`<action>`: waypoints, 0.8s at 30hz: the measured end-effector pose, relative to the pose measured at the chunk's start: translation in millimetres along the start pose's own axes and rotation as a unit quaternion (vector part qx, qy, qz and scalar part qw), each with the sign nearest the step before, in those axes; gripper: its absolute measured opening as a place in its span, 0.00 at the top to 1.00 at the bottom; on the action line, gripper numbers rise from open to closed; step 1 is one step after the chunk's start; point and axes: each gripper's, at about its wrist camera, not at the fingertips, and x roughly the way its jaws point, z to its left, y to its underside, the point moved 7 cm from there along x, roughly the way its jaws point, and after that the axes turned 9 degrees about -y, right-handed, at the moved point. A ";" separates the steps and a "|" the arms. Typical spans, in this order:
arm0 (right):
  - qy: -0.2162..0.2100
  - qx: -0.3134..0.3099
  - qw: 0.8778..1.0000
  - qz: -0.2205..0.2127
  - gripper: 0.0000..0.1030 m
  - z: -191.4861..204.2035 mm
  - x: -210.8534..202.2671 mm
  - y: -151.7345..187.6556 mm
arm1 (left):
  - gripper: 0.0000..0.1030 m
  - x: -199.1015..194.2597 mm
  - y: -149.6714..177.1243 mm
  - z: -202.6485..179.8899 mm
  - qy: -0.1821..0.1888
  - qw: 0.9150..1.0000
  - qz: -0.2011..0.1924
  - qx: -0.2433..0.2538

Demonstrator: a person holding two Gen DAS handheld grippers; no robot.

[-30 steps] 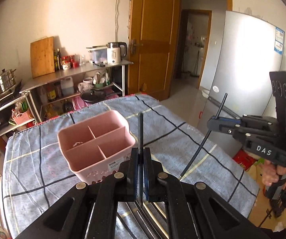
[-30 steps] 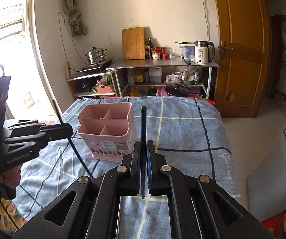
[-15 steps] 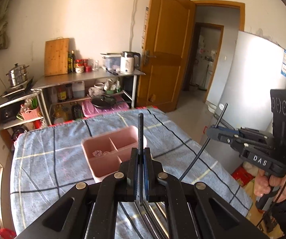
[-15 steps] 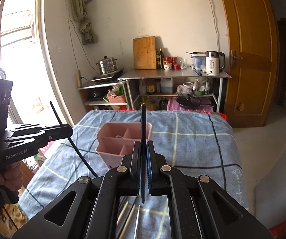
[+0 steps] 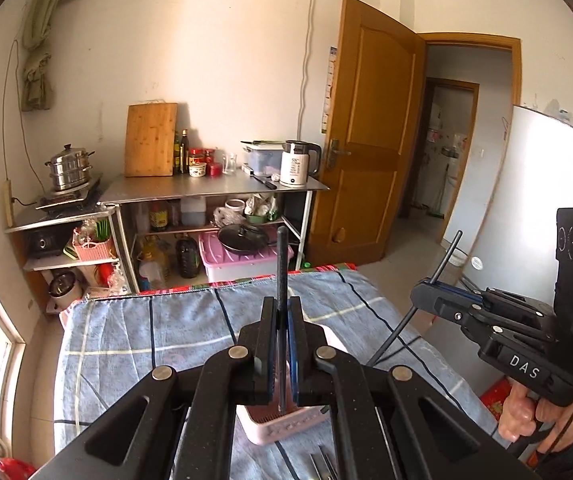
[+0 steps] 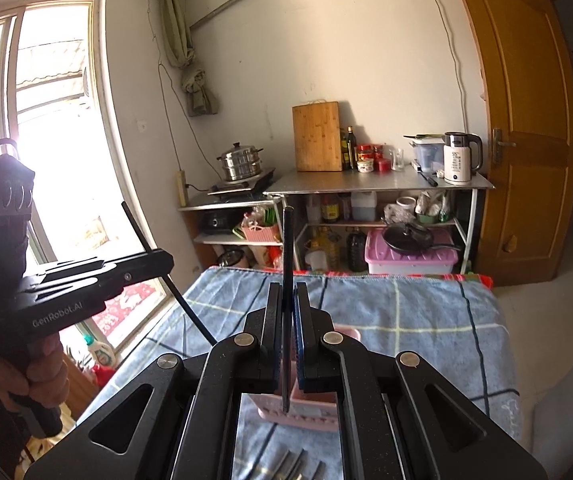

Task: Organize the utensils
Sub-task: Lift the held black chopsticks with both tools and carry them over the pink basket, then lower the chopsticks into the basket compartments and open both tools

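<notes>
In the left wrist view my left gripper is shut on a thin black chopstick that stands up between its fingers. Below the fingers the pink compartment holder sits on the blue checked tablecloth, mostly hidden. At the right, my right gripper holds a second black chopstick at a slant. In the right wrist view the right gripper is shut on its chopstick above the holder. The left gripper with its chopstick is at the left.
Several metal utensils lie on the cloth in front of the holder. Beyond the table's far edge stands a steel shelf with a kettle and cutting board. A wooden door and a fridge are at the right, a window at the left.
Both grippers have risen and drawn back from the holder, each keeping its chopstick. The holder has slid from the open middle of both views to under the fingers.
</notes>
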 end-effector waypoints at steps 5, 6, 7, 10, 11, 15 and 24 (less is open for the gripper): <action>-0.005 0.007 1.000 0.003 0.95 -2.5 25.2 1.0 | 0.96 24.2 7.5 11.4 -0.008 1.000 0.011 -0.013; -0.006 0.010 1.000 0.006 0.95 -4.0 31.1 4.1 | 0.96 29.7 11.5 13.1 -0.010 1.000 0.015 -0.015; -0.006 0.013 1.000 0.009 0.95 -5.0 34.2 6.8 | 0.96 35.2 17.1 13.6 -0.009 1.000 0.020 -0.016; -0.005 0.023 0.999 0.024 0.95 -11.2 48.1 19.5 | 0.96 50.1 34.2 13.6 -0.012 0.999 0.033 -0.013; -0.005 0.025 0.999 0.028 0.95 -13.2 51.2 21.1 | 0.96 55.2 40.4 13.3 -0.011 0.999 0.039 -0.014; -0.003 0.034 0.998 0.054 0.95 -20.1 65.6 39.3 | 0.96 71.0 58.5 12.2 -0.008 0.998 0.058 -0.017; -0.010 0.041 0.996 0.083 0.91 -26.1 70.0 56.1 | 0.95 81.5 79.9 21.3 -0.017 0.996 0.076 -0.038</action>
